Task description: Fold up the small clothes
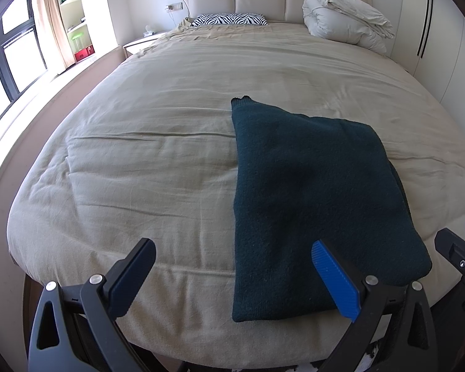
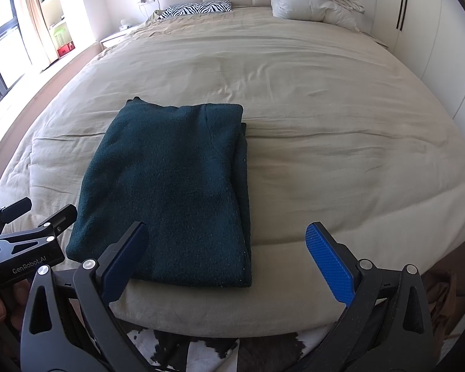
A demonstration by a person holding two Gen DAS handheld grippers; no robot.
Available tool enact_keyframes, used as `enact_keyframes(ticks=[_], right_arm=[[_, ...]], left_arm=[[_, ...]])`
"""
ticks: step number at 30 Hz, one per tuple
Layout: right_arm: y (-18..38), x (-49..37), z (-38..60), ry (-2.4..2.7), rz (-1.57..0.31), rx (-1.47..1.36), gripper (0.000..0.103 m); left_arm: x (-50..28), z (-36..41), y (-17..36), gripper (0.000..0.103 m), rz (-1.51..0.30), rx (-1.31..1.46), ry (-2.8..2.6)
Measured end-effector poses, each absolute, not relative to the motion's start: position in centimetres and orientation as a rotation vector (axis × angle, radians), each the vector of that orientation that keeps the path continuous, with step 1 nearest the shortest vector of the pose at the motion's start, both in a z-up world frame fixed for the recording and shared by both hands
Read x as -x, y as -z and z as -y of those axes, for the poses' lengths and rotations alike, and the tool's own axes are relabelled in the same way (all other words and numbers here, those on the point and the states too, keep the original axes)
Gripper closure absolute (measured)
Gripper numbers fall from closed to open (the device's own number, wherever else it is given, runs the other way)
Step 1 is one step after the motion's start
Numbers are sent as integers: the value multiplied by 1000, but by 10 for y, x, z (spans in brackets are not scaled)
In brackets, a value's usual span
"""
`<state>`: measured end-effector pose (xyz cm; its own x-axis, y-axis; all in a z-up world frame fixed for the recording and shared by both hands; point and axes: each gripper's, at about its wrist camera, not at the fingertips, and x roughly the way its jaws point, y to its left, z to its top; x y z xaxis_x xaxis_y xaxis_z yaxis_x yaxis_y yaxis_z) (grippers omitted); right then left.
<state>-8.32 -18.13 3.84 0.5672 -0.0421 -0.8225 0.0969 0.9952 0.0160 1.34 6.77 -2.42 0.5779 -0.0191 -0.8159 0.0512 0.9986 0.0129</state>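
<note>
A dark green knitted garment (image 1: 313, 204) lies folded into a long rectangle on the beige bed cover (image 1: 158, 161), its near end close to the foot of the bed. In the right wrist view the same garment (image 2: 170, 186) lies left of centre. My left gripper (image 1: 232, 266) is open, held above the bed's foot edge; its right finger sits over the garment's near edge. My right gripper (image 2: 226, 248) is open too, with nothing between its fingers, hovering near the garment's near right corner. The left gripper (image 2: 31, 223) shows at the left edge of the right wrist view.
A zebra-print pillow (image 1: 229, 19) and a bundled white duvet (image 1: 344, 15) lie at the padded headboard. A window, curtain and shelves stand on the left, white wardrobe doors (image 1: 431, 31) on the right. A black-and-white rug (image 2: 201, 353) lies below the foot of the bed.
</note>
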Motion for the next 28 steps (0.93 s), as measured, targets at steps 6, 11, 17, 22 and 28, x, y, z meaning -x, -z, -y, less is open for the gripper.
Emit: enact_keyframes(ticks=[6,11,17,22,28], right_arm=[[-39,83,181,82,-964,-62,0],[-39,83,181,82,-965,-62,0],[-38,83,182,83,-965,-63,0],[-39,83,182,82,-965,-61,0],[-37,84,183,83,-967,-62,0]], left_arm=[[-13,-67,24,0,-955,-36,41],[-13,-67,24,0,-954,-35,41],[-12,-68,28,0,-958,-34,45],[-12,-69,30,0,-963,-27,47],[-12,-71,29,0,-956,-19,54]])
